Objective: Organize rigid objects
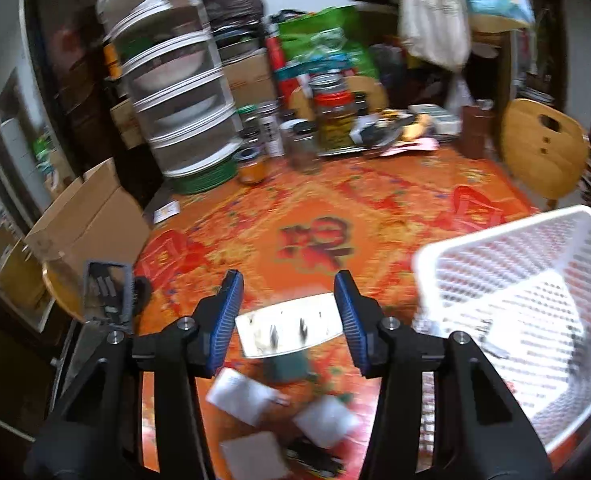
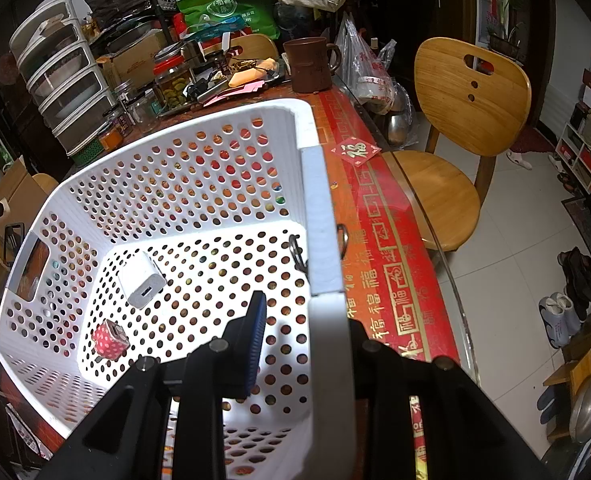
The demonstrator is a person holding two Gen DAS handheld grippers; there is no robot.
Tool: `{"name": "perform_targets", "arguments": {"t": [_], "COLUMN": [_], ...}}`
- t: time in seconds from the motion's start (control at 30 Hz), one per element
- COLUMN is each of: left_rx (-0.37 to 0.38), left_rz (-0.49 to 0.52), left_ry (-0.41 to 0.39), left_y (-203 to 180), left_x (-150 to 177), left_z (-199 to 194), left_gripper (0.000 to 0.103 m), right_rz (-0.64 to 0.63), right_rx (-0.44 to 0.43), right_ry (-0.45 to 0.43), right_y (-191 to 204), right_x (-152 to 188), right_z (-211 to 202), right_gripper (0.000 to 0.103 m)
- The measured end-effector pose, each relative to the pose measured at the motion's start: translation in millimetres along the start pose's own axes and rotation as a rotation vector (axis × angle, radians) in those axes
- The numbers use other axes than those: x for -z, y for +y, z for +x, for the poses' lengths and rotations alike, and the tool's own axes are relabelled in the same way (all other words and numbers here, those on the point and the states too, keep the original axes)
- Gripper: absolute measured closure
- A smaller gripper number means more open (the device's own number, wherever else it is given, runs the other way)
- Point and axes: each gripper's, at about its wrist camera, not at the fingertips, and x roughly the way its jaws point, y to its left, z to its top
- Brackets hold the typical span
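The right claw (image 2: 295, 340) is clamped on the near rim of the white basket (image 2: 199, 184), one blue pad inside the wall and the other finger outside it. Ahead of that pad, on the basket floor, lie a white charger (image 2: 141, 280) and, nearer, a red dotted cube (image 2: 110, 339).

The left claw (image 1: 289, 320) stands apart with nothing between its pads, above the desk (image 1: 295, 208). Below and between its fingers lie a shiny metal plate (image 1: 289, 330) and several blurred white pieces (image 1: 243, 396). The basket sits just right of this claw.
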Motion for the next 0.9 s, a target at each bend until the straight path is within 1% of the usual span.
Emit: {"name": "perform_targets", "arguments": {"t": [0.07,0.1,0.13,0.17,0.27,0.37,0.43,0.5,0.53,0.6,0.63,0.67,0.7,0.73,0.77,0.8,0.83,0.87,0.9], "left_rx": [0.038,0.062,0.099,0.121,0.151,0.175,0.191,0.191,0.181,0.155,0.127,0.094,0.055,0.033,0.041,0.053,0.072,0.074,0.071], "left_rz": [0.021,0.029,0.042,0.053,0.077,0.086,0.063,0.02,0.01,0.001,-0.001,-0.004,-0.004,-0.006,-0.032,-0.049,-0.07,-0.072,-0.07], "left_ry": [0.0,0.002,0.015,0.027,0.044,0.038,0.029,0.015,0.005,0.009,0.032,0.041,0.056,0.096,0.171,0.213,0.269,0.294,0.311], "left_y": [-19.5,-27.9,-40.7,-49.3,-73.4,-81.3,-70.7,-42.8,-32.3,-1.1,11.5,22.3,31.9,41.1,52.0,56.3,60.8,61.2,61.1], "left_x": [0.0,0.1,0.4,0.6,1.7,1.1,0.3,4.0,8.7,17.6,25.0,30.2,35.6,41.1,48.1,52.0,58.1,62.4,65.9], "left_z": [-7.6,-10.8,-13.5,-14.0,-15.7,-20.7,-25.9,-28.8,-32.9,-30.0,-25.3,-18.0,-8.2,6.1,27.9,41.1,59.9,68.7,76.3], "left_gripper": [0.076,0.082,0.085,0.085,0.088,0.088,0.088,0.088,0.086,0.064,0.031,0.007,0.003,0.003,0.004,0.004,0.009,0.017,0.021], "right_rz": [0.0,0.0,0.0,0.001,0.002,0.003,0.003,0.005,0.004,0.001,0.0,0.001,0.001,0.0,-0.001,-0.001,0.0,0.0,0.0], "right_rx": [0.0,0.0,0.0,0.0,0.001,0.003,0.002,0.002,0.003,0.003,0.002,0.003,0.003,0.003,0.003,0.004,0.004,0.004,0.003], "right_ry": [0.0,0.0,0.0,0.001,0.001,0.001,0.003,0.003,0.002,0.002,0.001,0.001,0.003,0.003,0.002,0.003,0.003,0.003,0.003], "right_y": [-0.1,0.1,0.0,-0.1,-0.3,-0.3,-0.6,-1.2,-1.3,-1.1,-1.2,-1.2,-0.8,-0.8,-0.7,-0.7,-0.7,-0.7,-0.7], "right_x": [0.0,-0.1,-0.1,0.0,0.5,1.4,1.6,1.1,1.6,1.6,1.8,1.3,0.7,0.6,0.6,0.5,0.7,0.9,0.6], "right_z": [0.0,0.0,0.0,0.1,0.1,-0.9,-1.1,-1.3,-1.7,-2.1,-2.2,-2.0,-1.8,-1.9,-2.1,-2.0,-2.0,-2.2,-2.1], "right_gripper": [0.075,0.075,0.075,0.075,0.075,0.075,0.075,0.075,0.075,0.074,0.074,0.074,0.074,0.074,0.074,0.074,0.074,0.074,0.074]}}
